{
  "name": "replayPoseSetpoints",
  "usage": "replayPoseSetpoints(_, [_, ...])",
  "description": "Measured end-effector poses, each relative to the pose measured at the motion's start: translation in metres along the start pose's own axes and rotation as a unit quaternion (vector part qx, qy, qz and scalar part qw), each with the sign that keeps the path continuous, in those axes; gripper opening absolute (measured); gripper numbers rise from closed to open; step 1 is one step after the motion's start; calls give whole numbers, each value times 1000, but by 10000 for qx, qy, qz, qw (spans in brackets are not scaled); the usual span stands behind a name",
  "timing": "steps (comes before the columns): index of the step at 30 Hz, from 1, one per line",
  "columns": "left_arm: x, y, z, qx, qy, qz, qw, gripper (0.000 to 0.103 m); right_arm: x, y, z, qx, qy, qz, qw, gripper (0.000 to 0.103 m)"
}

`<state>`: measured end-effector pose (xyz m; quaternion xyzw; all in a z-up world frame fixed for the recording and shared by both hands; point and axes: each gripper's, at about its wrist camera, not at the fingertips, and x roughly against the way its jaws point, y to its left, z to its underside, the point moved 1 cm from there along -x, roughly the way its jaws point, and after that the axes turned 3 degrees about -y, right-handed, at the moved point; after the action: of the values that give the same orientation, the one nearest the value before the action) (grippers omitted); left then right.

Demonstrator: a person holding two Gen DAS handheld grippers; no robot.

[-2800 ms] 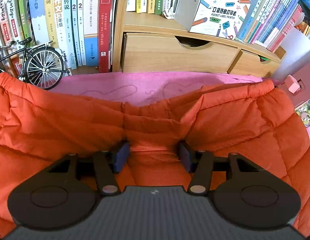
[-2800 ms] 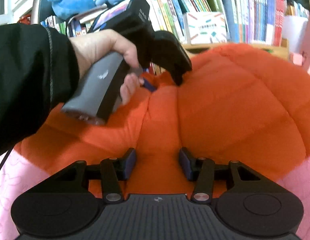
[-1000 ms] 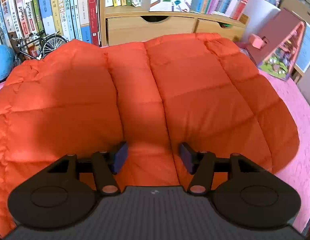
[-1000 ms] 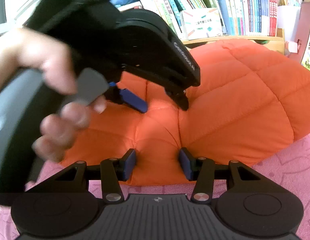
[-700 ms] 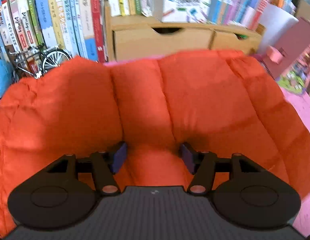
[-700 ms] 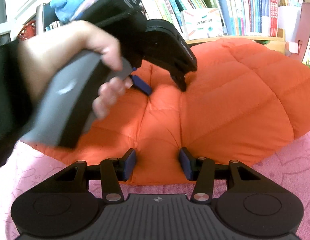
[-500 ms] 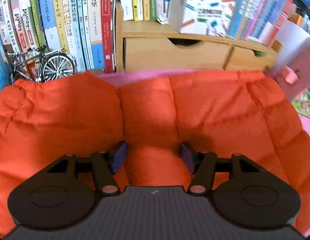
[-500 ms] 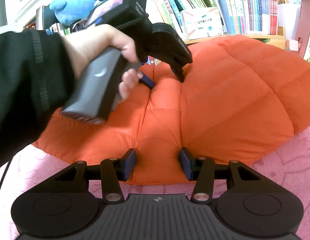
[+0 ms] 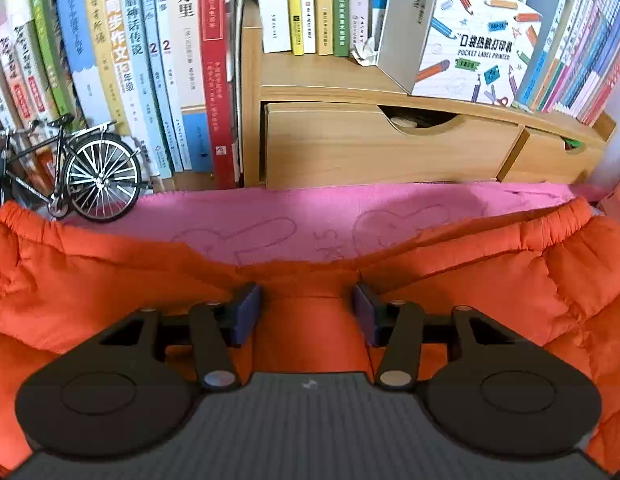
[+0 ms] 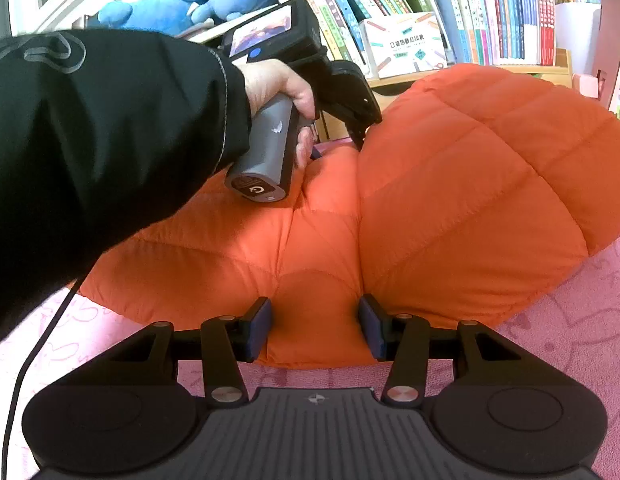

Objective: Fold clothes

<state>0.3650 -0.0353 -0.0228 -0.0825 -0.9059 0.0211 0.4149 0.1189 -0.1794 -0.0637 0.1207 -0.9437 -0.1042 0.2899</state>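
Pink cloth (image 9: pixel 310 208) underlies the puffy, light, slippery orange jacket (image 10: pixel 470 184); left gripper (image 9: pixel 305 308) and right gripper (image 10: pixel 314 330) each pinch its six-o'clock hem, best gripped at seams.

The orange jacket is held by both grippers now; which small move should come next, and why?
Probably bring the left gripper toward the right gripper, carrying the far edge over. Both pinch the orange jacket: the left at its far edge by the wooden drawers, the right at the near edge, and the jacket lies puffed between.
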Motion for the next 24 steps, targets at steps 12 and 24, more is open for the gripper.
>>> replayPoseSetpoints(12, [96,-6,51,-558,-50,553,9969,47,4,-1,0,-72,-22,-37,10000,49])
replayPoseSetpoints(24, [81,-18,78,-810,67,386,9959,48,7,-1,1,-159,-41,-79,9998,49])
